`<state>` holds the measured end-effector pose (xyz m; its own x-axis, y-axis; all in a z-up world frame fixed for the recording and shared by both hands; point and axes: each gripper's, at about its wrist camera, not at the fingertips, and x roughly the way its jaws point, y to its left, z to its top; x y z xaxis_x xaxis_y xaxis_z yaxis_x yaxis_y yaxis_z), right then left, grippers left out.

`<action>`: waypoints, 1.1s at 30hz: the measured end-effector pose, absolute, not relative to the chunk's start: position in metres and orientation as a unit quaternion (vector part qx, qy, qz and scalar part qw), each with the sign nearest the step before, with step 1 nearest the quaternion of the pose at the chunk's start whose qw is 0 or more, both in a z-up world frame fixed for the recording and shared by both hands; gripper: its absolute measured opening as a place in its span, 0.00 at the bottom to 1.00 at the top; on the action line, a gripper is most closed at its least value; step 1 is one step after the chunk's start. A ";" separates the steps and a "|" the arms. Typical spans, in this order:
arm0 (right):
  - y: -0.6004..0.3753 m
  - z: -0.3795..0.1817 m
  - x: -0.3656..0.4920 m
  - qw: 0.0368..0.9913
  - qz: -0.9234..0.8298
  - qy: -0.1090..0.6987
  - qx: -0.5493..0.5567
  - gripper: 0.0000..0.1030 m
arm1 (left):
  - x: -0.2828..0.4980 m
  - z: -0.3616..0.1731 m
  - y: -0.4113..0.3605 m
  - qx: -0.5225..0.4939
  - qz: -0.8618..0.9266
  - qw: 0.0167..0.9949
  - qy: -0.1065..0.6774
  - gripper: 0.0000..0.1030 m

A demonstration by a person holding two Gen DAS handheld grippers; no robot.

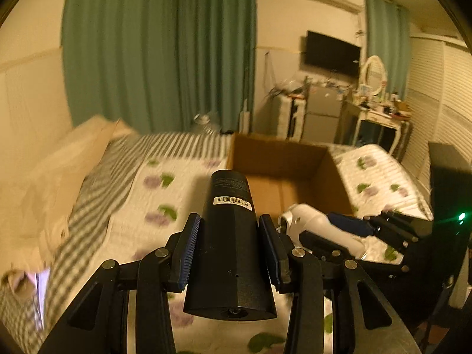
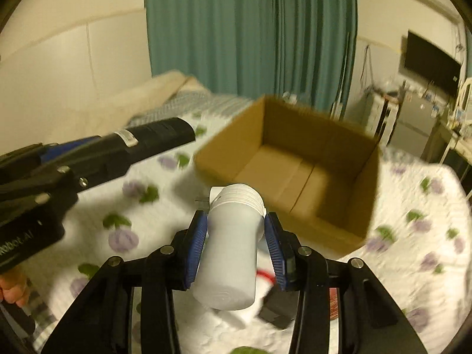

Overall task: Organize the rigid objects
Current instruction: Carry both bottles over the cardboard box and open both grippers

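Both grippers are loaded and up over the flowered bedspread (image 2: pixel 413 206) — the open cardboard box (image 2: pixel 295 171) sits just ahead, bare inside as far as the blur lets me see. The left gripper (image 1: pixel 233 244) pinches a black tapered cylinder (image 1: pixel 231 236) around its middle, blue pads flat on either flank, barcode label facing up. It looks rigid and fairly dense, wider at the near end, so a hold close to that fat end should keep it from tipping. The right gripper (image 2: pixel 236 236) is clamped on a white ribbed-neck bottle (image 2: pixel 233 250) at its body. Smooth plastic, probably light and a little slippery — squeezing below the ribs is the sensible spot. Something small and dark (image 2: pixel 277 309) lies on the bed beneath it; I can't tell what.
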<state>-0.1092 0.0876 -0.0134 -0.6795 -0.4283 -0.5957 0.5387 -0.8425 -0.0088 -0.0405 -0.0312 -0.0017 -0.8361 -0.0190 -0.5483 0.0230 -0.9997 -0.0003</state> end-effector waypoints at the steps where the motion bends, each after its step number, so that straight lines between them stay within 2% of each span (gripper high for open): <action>1: 0.093 -0.003 -0.113 0.262 -0.915 0.092 0.292 0.39 | -0.047 0.007 -0.026 0.278 -0.961 0.003 -0.002 0.40; 6: 0.113 0.028 -0.146 0.236 -0.930 0.089 0.266 0.39 | -0.087 0.022 -0.008 0.269 -0.963 -0.018 -0.025 0.40; 11: 0.129 0.028 -0.183 0.213 -0.936 0.085 0.267 0.39 | -0.144 0.010 0.000 0.284 -0.958 -0.029 -0.032 0.40; 18: 0.141 0.000 -0.226 0.203 -0.934 0.071 0.285 0.39 | -0.198 -0.030 0.006 0.320 -0.946 -0.023 -0.044 0.40; 25: 0.151 -0.026 -0.253 0.202 -0.929 0.064 0.303 0.39 | -0.219 -0.063 0.010 0.348 -0.936 -0.029 -0.045 0.40; 27: 0.152 -0.027 -0.258 0.202 -0.929 0.062 0.303 0.39 | -0.218 -0.064 0.013 0.345 -0.937 -0.037 -0.043 0.42; 28: 0.152 -0.027 -0.257 0.202 -0.929 0.061 0.302 0.39 | -0.218 -0.063 0.015 0.337 -0.940 -0.038 -0.046 0.49; 29: 0.153 -0.027 -0.257 0.203 -0.930 0.060 0.300 0.39 | -0.217 -0.060 0.017 0.329 -0.942 -0.030 -0.054 0.62; 33: 0.153 -0.028 -0.257 0.206 -0.930 0.059 0.299 0.40 | -0.211 -0.056 0.018 0.324 -0.944 -0.018 -0.065 0.65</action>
